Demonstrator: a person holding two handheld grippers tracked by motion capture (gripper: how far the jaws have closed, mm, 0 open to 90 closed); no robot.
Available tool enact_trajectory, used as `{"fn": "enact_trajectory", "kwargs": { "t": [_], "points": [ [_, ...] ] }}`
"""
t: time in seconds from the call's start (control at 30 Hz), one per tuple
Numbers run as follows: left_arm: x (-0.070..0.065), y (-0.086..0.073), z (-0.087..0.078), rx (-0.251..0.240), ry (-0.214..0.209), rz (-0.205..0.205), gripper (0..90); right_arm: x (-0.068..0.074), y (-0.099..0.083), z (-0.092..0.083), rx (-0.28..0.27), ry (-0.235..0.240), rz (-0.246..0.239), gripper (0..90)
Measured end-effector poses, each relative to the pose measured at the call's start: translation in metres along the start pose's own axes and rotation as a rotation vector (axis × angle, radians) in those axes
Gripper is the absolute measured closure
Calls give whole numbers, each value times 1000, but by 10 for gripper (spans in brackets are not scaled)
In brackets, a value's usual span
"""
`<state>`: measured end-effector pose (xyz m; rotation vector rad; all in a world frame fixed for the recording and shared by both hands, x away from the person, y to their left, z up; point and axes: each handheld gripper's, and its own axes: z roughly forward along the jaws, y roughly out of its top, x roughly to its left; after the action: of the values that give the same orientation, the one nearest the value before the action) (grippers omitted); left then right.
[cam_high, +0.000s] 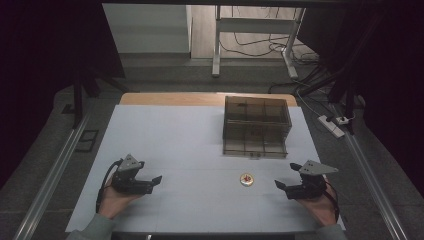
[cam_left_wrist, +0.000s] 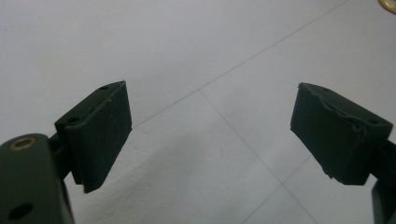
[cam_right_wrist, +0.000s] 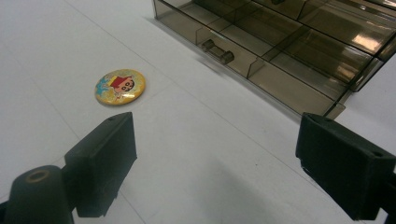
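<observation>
A small round badge (cam_high: 246, 179) with a yellow cartoon picture lies flat on the white table; the right gripper view has the badge (cam_right_wrist: 120, 86) ahead and left of the jaws. Behind it stands a smoked clear plastic drawer box (cam_high: 256, 126) with a small knob (cam_right_wrist: 217, 51) on its front. My right gripper (cam_high: 287, 176) rests low at the front right, open and empty, pointing left toward the badge. At the front left my left gripper (cam_high: 153, 182) is open too, with bare table between its jaws (cam_left_wrist: 210, 121).
The white table sheet (cam_high: 165, 135) has free room across its middle and left. A wooden edge (cam_high: 170, 98) shows at the far side. Metal rails (cam_high: 55, 175) run along both sides, and cables and a power strip (cam_high: 331, 125) lie on the floor at the right.
</observation>
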<state>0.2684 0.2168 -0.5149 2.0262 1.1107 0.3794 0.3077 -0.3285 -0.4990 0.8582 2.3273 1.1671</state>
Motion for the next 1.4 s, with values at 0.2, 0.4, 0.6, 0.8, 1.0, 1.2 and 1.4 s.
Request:
{"fn": "enact_trajectory", "kwargs": {
  "t": [0.2,0.4,0.6,0.8,1.0,1.2,1.4],
  "points": [
    [0,0,2,4,0,6,133,0,-2,0,6,-2,-3,125],
    [2,-1,5,19,4,9,135,0,-4,2,12,2,-4,133],
    [-1,-1,6,28,3,16,136,0,-4,3,17,4,-3,138],
    [0,1,7,24,-2,20,136,0,-5,2,17,1,-2,144],
    [0,1,11,30,-6,36,137,-2,-6,2,14,-5,13,145],
    [2,1,12,31,-8,36,137,-3,-4,3,12,-8,28,148],
    [0,1,9,29,9,36,137,-3,-1,5,8,0,21,150]
  ]
}}
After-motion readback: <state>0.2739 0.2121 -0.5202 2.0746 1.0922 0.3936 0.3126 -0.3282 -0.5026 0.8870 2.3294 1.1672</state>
